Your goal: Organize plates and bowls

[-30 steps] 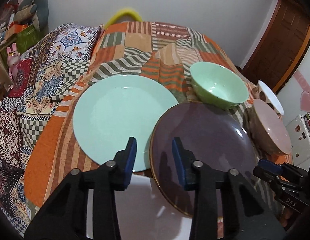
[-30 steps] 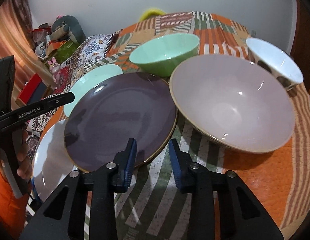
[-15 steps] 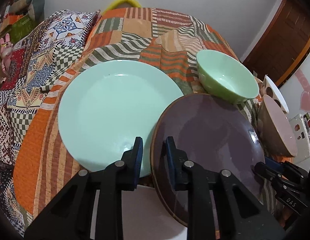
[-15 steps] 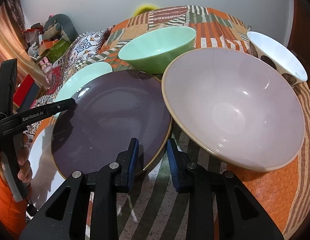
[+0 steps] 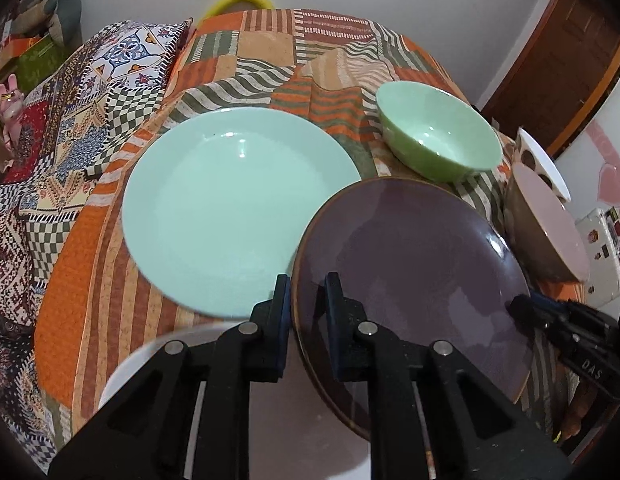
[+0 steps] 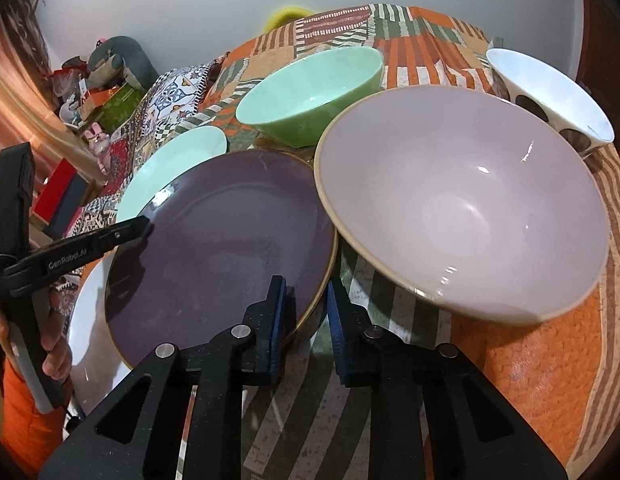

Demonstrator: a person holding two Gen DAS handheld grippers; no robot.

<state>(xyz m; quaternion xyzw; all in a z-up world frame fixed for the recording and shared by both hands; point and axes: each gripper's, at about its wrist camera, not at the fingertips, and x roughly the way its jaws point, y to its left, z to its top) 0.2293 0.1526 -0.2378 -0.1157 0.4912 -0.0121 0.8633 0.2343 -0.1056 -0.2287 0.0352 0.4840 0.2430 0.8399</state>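
My left claw (image 5: 305, 296) has just squeezed onto the purple plate (image 5: 410, 264) at its 9 o'clock edge. My right claw (image 6: 305, 304) has just squeezed its 5 o'clock edge. The mint plate (image 5: 229, 208) peeks out at 10 o'clock, the pink bowl (image 6: 462, 208) at 3

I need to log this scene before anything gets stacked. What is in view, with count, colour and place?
purple plate: one, dark purple, centre, overlapping the white plate
mint plate: one, pale green, left of the purple plate
white plate: one, white, nearest edge, partly under the purple plate
green bowl: one, green, behind the purple plate
pink bowl: one, pale pink, right
spotted bowl: one, white with dark spots, far right
patchwork cloth: one, orange patterned, underneath
left claw: one, black, shut on the purple plate's rim
right claw: one, black, shut on its opposite rim
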